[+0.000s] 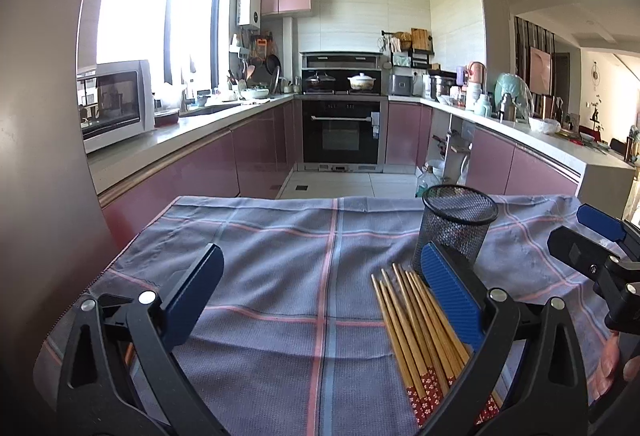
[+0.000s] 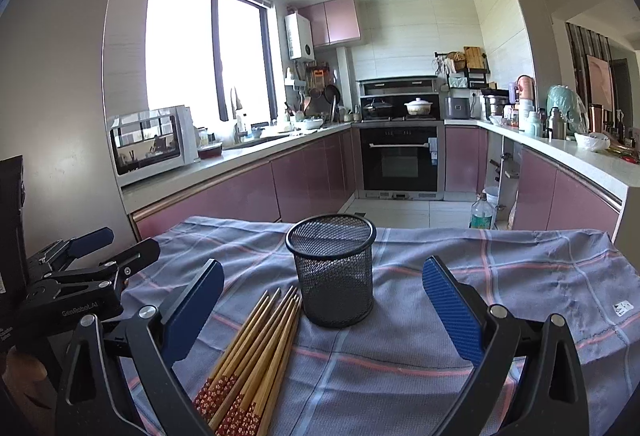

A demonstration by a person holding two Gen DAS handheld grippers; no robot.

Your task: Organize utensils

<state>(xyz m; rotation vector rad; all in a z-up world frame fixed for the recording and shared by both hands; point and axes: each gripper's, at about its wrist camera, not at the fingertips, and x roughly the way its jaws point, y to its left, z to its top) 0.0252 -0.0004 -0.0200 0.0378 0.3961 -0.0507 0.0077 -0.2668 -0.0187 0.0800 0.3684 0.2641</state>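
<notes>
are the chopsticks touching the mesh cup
Apart. The right wrist view shows cloth between the chopsticks' tips and the mesh cup's base.

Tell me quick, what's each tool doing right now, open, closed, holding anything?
Left tool: open, holding nothing.
Right tool: open, holding nothing; the black wire-mesh cylindrical cup stands between its blue fingers, untouched.
</notes>
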